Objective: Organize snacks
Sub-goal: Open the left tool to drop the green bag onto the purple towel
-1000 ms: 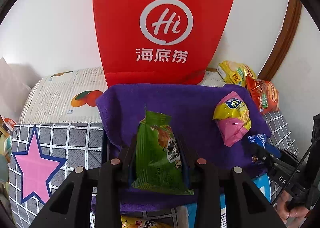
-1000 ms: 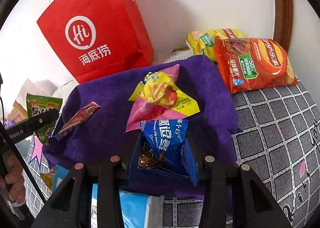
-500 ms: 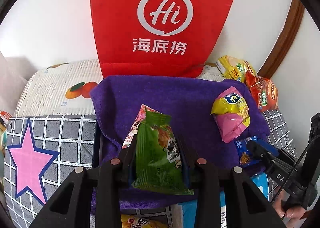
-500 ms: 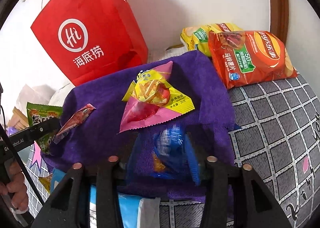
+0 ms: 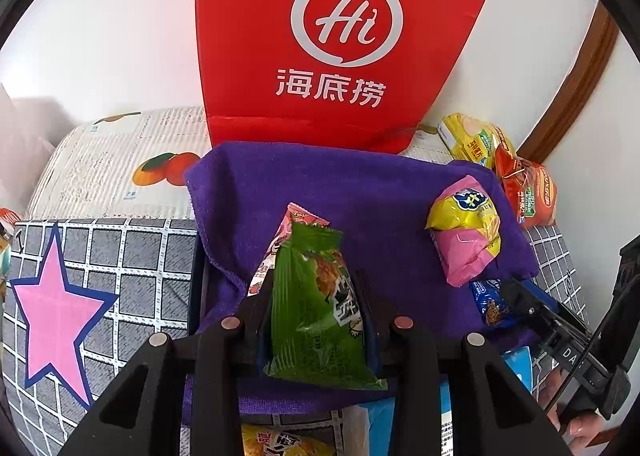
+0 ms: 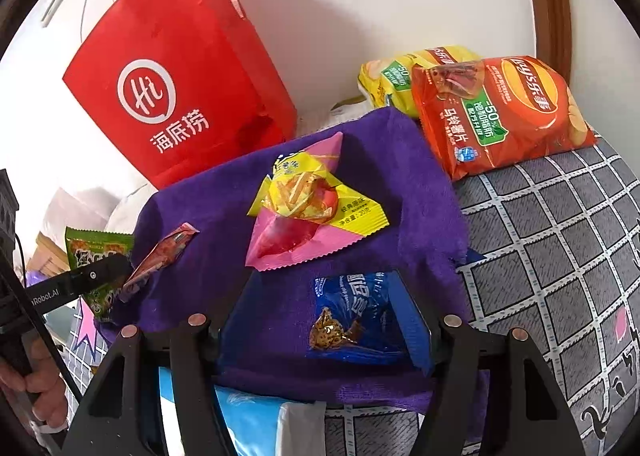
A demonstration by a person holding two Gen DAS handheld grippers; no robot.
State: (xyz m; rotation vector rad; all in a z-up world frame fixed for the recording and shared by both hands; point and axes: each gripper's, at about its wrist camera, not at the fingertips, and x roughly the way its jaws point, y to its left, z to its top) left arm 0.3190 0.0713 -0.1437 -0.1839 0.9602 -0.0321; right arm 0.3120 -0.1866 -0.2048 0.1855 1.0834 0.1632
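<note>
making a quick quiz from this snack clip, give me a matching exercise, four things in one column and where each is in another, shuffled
Things
1. green packet
2. blue packet
3. pink and yellow packet
4. orange chip bag

Places
A. lying on the purple cloth, no gripper around it
B. on the checked cover beside the cloth
C. clamped in the left gripper
D. between the open fingers of the right gripper

Pairs: 1-C, 2-D, 3-A, 4-B

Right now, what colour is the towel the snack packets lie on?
Purple; the soft towel shows best in the right wrist view.
</note>
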